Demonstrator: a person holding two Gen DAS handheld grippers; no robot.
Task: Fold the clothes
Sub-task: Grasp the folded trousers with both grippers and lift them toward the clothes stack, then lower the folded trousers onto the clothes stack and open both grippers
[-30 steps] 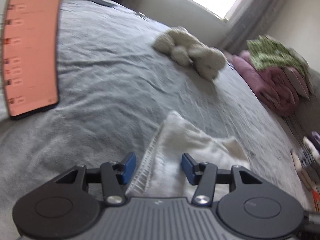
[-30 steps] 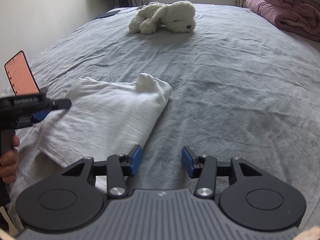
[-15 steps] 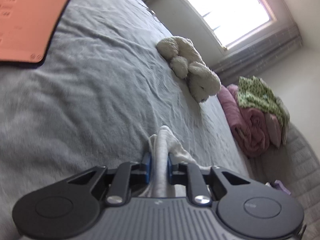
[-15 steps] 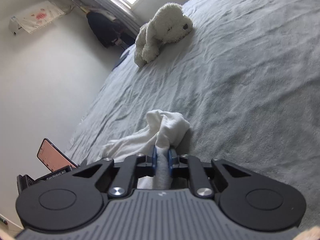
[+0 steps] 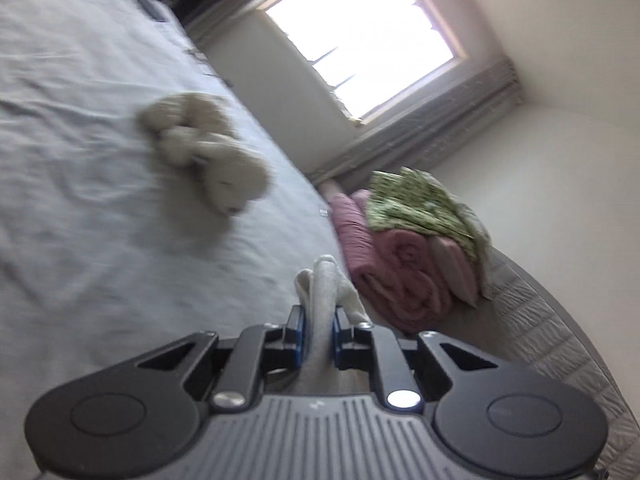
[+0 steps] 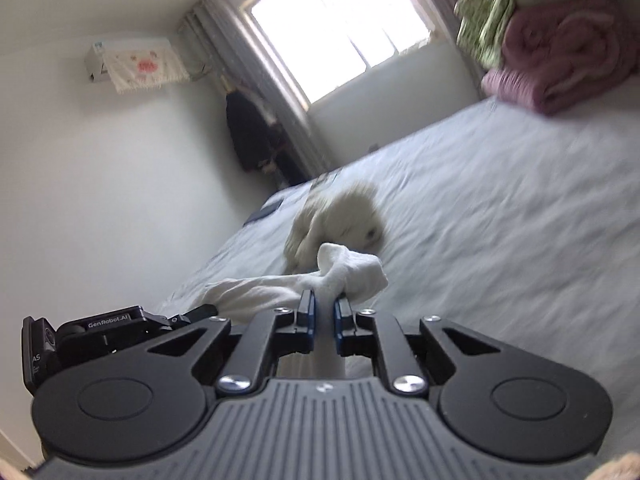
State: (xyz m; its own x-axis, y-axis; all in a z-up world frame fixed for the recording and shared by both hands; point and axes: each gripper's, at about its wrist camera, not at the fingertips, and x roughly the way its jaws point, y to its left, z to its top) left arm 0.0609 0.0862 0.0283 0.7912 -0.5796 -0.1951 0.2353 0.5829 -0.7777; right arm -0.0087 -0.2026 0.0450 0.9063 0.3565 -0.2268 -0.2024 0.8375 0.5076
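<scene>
The white garment (image 6: 348,276) hangs bunched above the grey bed (image 6: 500,220), pinched at two spots: the right gripper (image 6: 323,312) clamps one fold, the left gripper (image 5: 317,320) another. A stretch of cloth runs between them. Beyond it lies a blurred plush toy (image 5: 208,160), probably a dog. Folded pink blankets (image 5: 392,264) sit near the window (image 5: 360,36).

"GenRobot.AI" reads in white on the left gripper (image 6: 116,326) body, right wrist view.
</scene>
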